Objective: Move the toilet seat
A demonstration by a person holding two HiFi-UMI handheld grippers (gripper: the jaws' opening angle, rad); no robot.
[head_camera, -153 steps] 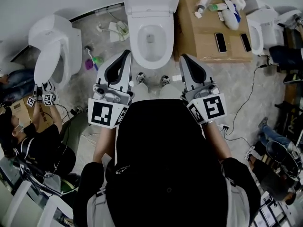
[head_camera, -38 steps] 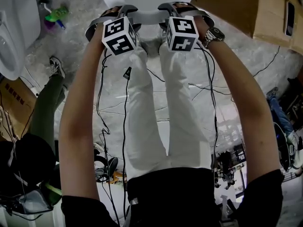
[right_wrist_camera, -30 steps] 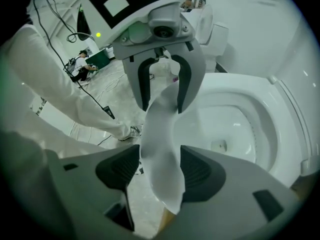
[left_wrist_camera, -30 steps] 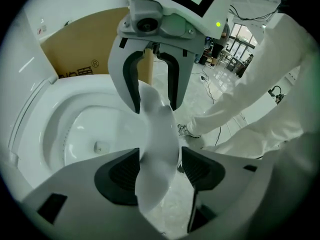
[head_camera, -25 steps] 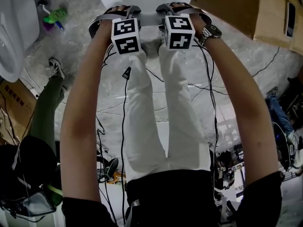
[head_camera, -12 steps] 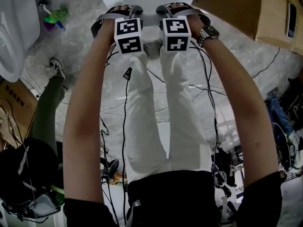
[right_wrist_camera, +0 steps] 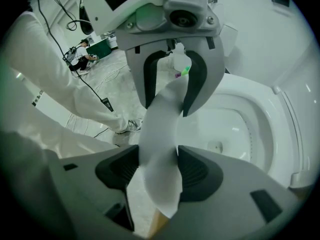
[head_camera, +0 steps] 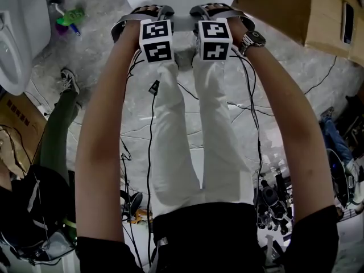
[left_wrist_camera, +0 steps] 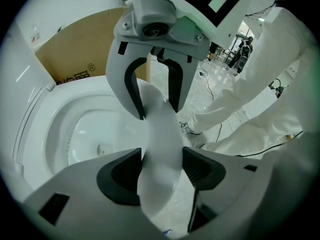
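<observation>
1. Your left gripper (left_wrist_camera: 160, 173) is clamped on the toilet seat (left_wrist_camera: 161, 129) at its front rim, jaws tight on the white edge beside the bowl (left_wrist_camera: 80, 129).
2. Your right gripper (right_wrist_camera: 159, 173) bites the same rim just beside it; the paired hold likely keeps the seat level.

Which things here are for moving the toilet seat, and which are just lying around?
For the job: white plastic toilet seat, clamped by the left gripper and right gripper; white ceramic toilet bowl.
Just lying about: green and purple plastic item, brown cardboard box, black phone on it, second white toilet.
</observation>
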